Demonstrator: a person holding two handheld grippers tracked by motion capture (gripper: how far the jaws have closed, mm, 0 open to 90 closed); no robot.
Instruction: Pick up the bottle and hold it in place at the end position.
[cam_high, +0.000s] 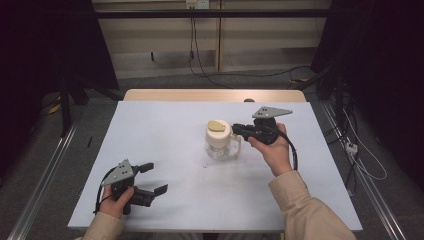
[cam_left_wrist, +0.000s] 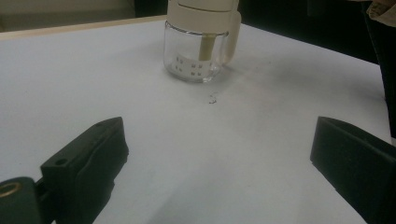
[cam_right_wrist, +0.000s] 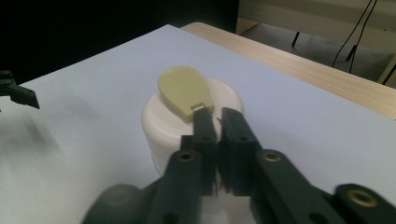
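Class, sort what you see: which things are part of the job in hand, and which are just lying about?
In the job:
- glass jar
- its cream lid
- right gripper, nearly shut at the lid

Lying about:
- left gripper, open, idle
- floor cables

No legible text, brand, number or sign anywhere on the table, the grippers or the room behind. Only marks of note: small white square marks printed low on the clear glass wall of the jar (cam_left_wrist: 196, 44), grouped in little clusters, too small and blurred to read as characters. The jar's cream lid and tan flap are plain, unlabelled.
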